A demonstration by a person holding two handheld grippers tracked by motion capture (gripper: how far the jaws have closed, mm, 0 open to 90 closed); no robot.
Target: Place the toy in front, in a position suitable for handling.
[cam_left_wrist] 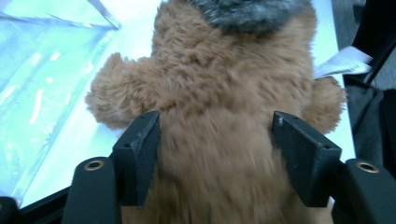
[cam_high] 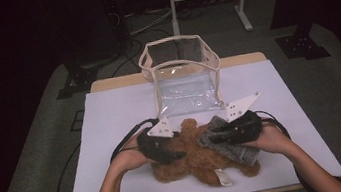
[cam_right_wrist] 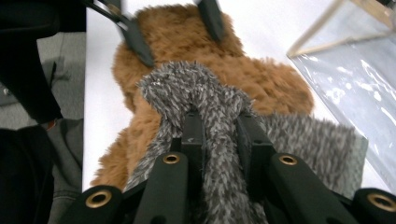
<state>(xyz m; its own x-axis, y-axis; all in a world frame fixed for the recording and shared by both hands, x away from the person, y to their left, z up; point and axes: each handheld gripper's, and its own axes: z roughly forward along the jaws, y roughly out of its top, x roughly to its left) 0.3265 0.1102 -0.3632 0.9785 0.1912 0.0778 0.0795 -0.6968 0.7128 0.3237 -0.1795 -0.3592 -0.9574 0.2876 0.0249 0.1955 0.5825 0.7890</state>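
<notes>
Grey fuzzy cloth point(cam_right_wrist: 210, 107) pinched in our right gripper point(cam_right_wrist: 219, 123), draped over the brown plush bear point(cam_high: 192, 156) lying before the clear bag point(cam_high: 181, 74). Left gripper point(cam_left_wrist: 217, 140) jaws apart, straddling the bear. Risk: loose bear drags along with the cloth.
</notes>
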